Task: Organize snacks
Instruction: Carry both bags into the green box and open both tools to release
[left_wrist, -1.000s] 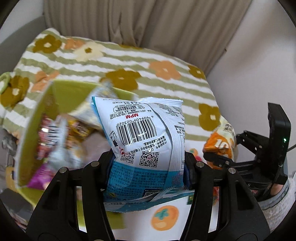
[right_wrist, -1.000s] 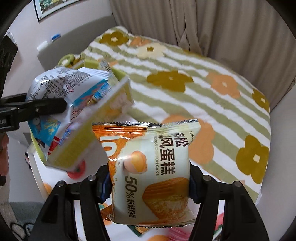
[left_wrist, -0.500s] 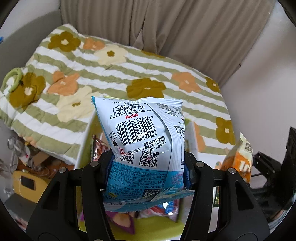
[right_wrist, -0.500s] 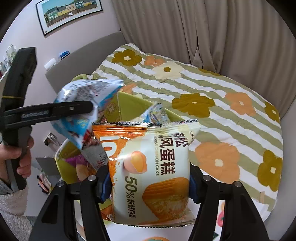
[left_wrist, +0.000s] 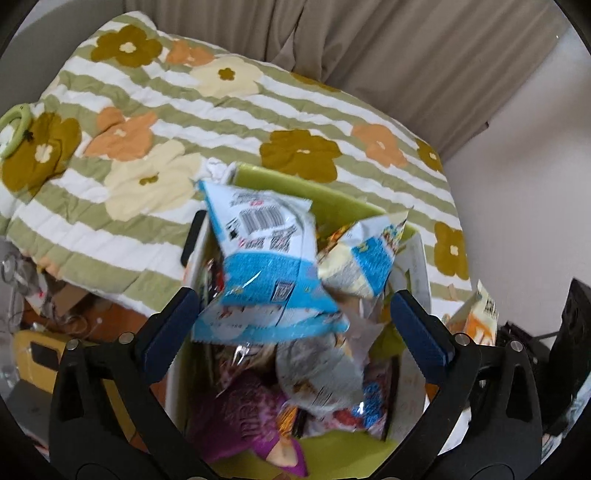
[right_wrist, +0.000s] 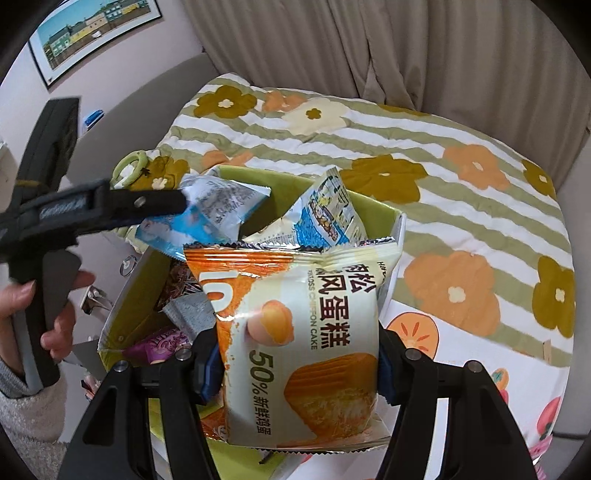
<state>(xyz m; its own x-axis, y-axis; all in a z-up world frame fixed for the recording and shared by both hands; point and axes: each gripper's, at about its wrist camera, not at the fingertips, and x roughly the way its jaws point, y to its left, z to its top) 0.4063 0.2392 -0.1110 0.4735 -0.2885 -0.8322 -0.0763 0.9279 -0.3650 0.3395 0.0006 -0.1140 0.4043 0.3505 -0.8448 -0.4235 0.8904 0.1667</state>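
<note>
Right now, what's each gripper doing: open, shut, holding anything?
Left gripper: open, jaws just opened; the blue-and-white snack bag is loose over the green box.
Right gripper: shut on the orange chiffon cake packet.

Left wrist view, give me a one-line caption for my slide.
Open left gripper over green box of snacks, blue-and-white barcoded snack packet loose between its blue pads.
</note>
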